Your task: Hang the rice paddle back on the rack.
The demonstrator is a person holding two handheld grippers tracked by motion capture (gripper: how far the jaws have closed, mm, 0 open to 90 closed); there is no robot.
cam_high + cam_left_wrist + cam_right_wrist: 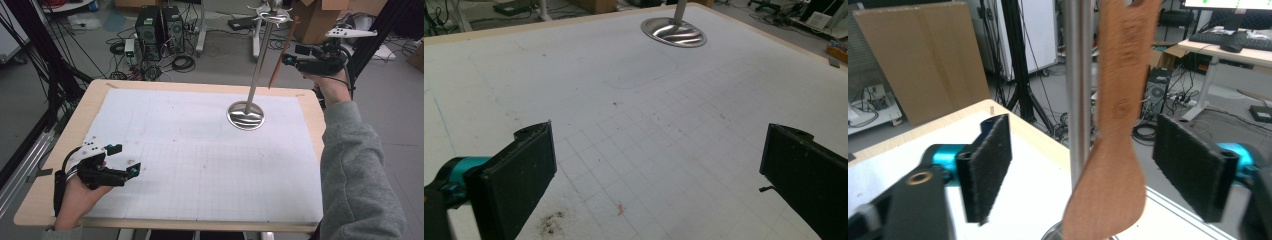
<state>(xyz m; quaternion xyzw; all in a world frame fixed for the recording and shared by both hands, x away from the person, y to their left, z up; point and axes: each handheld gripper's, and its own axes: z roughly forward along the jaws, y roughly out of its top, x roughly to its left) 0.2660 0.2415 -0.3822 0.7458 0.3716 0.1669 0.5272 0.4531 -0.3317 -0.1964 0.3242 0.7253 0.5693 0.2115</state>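
Observation:
A metal stand rises from a round base (245, 115) at the back right of the white mat, its pole (260, 60) ending in hooks at the top. A wooden spatula (281, 55) hangs tilted beside the pole from that top. My right gripper (291, 54) is raised at the spatula's level. In the right gripper view the spatula (1118, 125) and the pole (1078, 90) stand between the wide jaws, and neither pad touches the wood. My left gripper (126, 160) rests at the front left, open and holding nothing (659, 165).
A white gridded mat (200, 165) covers the wooden table (60, 150). Small dark specks (551, 222) lie on the mat near the left gripper. Beyond the table's far edge are computer towers (160, 25), cables and cardboard boxes (320, 20).

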